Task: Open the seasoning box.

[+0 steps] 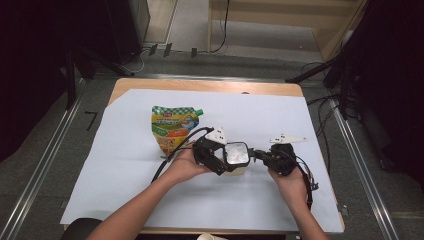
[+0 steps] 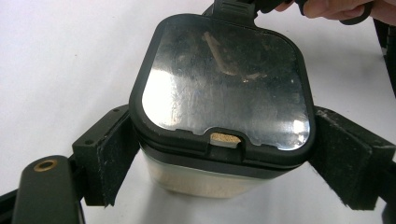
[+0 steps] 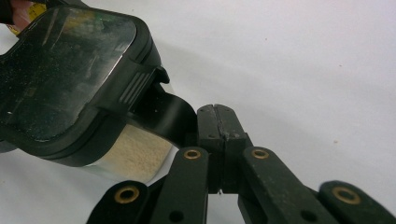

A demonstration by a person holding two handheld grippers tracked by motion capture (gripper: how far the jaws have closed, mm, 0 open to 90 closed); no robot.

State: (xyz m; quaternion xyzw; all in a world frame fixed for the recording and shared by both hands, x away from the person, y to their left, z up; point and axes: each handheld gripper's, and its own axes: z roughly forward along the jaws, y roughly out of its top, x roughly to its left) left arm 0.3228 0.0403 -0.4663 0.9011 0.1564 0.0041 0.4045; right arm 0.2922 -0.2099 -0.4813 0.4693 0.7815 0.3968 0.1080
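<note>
A green and yellow refill pouch lay flat on the white sheet covering the bench, toward its left and far side, just behind the person's left hand. Near the middle of the sheet, the left claw was clenched on a squarish container with a black-rimmed, see-through lid; in the left gripper view its pads pressed the container's two opposite sides just under the lid, and pale powder showed through the clear wall below. At the container's right, the right claw stood pressed shut; the right gripper view showed its tips closed together against the black tab that stuck out beneath the lid's ribbed latch. Whether the tab was pinched between them could not be told. The right hand held that gripper near the sheet's right side.
</note>
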